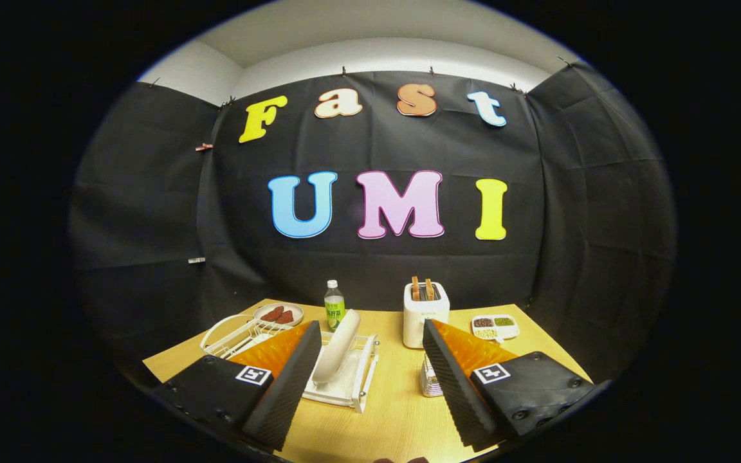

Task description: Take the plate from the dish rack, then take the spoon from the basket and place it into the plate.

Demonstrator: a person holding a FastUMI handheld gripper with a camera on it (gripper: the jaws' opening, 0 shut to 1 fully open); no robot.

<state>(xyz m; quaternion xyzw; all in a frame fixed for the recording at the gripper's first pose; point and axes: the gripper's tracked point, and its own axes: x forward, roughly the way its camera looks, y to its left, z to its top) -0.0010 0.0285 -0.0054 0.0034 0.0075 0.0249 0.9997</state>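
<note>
Nothing looks done yet: the white plate (337, 348) stands on edge in the dish rack (357, 386) on the tabletop (383, 418), just ahead of the hand-held gripper (370, 350) (fingers wide apart, holding nothing). The metal basket (430, 381) waits beside the right finger.

A pale wooden bench (396, 411) carries a spread of kitchen items. A white dish rack (348, 379) sits near its middle with a white plate (337, 347) standing on edge in it, and a white wire basket (235, 334) rests to its left. Behind the basket lie a small dish of reddish food (278, 314) and a green-labelled bottle (334, 305). A white toaster (426, 312) holding two slices stands to the right, beside a divided tray of beans (495, 326).
</note>
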